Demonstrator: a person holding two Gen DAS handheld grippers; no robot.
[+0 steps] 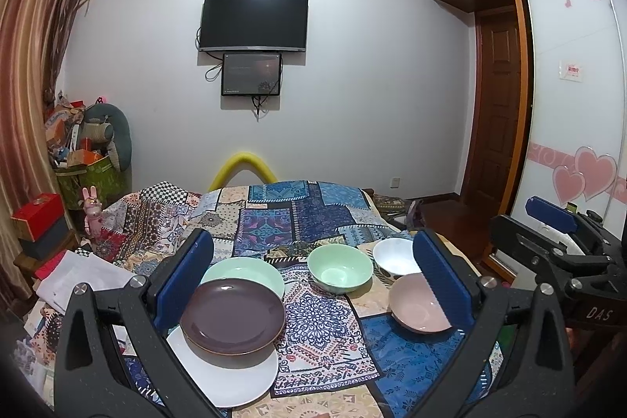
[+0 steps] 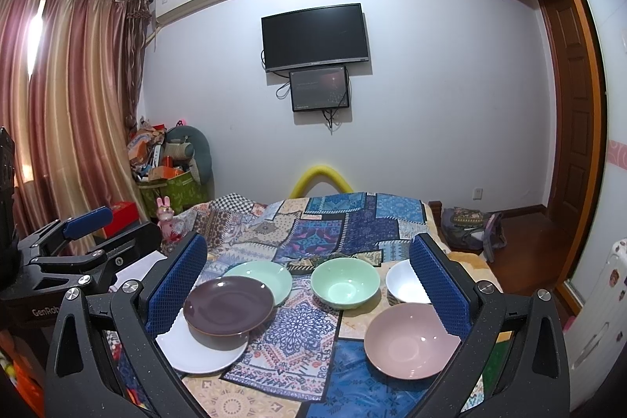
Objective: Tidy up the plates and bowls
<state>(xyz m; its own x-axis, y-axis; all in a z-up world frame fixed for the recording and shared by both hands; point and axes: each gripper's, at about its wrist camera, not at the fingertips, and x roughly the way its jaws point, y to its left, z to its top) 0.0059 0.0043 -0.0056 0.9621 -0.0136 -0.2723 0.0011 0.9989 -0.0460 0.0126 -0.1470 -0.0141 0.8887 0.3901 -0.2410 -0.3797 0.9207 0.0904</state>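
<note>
Tongs both spread wide, nothing pinched: left gripper and right gripper hovered side by side above the near edge of the patchwork cloth, clear of all crockery.

Plates sat left: purple plate on top, overlapping the white plate nearest me and the green plate behind it. A loose pile, not squared up. Bowls sat right, each apart: green bowl centre-far, white bowl far right, pink bowl near right.

My read: sorting was barely begun, bowls not nested at all. Next move called for dropping one pair of tongs over a bowl rim, probably pink since it lay nearest the right one, and pinching the wall squarely. Glazed rims looked slippery.

Surface looked like a soft bed, so uneven footing for stacks. Room beyond: TV on the far wall, curtains left, wardrobe door right.
</note>
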